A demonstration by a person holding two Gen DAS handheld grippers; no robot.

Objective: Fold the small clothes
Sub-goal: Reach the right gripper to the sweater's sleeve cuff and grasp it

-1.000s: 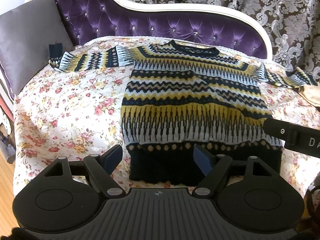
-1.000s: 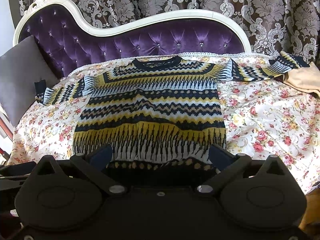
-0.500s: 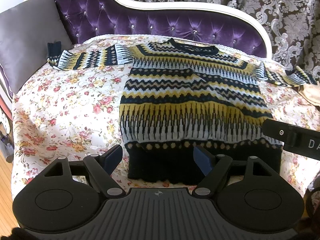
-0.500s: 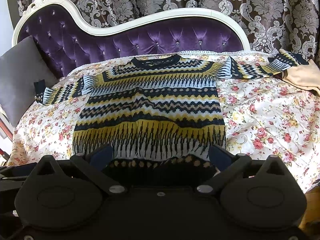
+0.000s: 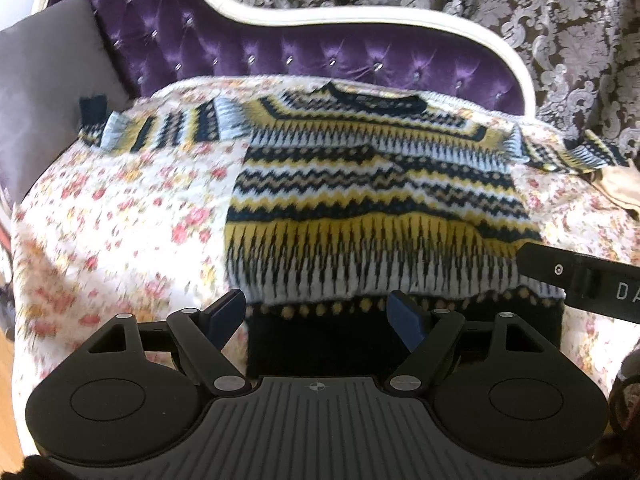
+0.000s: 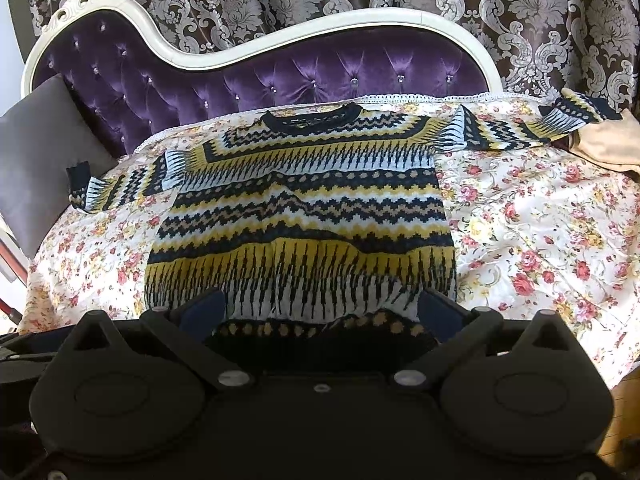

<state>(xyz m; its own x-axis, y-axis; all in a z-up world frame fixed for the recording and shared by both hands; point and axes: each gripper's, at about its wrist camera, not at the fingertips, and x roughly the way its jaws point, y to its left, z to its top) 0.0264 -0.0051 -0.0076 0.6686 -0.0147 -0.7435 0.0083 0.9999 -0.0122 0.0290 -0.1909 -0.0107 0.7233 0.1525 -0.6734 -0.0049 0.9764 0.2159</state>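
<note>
Around the yellow, navy and white patterned knit sweater [image 6: 300, 216], flat on the floral bedspread [image 6: 540, 232]: grey cushion [image 6: 36, 152] at 9 o'clock, tan cloth [image 6: 600, 144] at 2. Bare bedspread at 3 and 9. Left gripper [image 5: 318, 314] and right gripper [image 6: 320, 310] both released above the hem, grasping nothing.

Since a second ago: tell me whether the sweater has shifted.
No. The patterned sweater lies exactly where it was against the purple tufted backrest, right wrist view.
</note>
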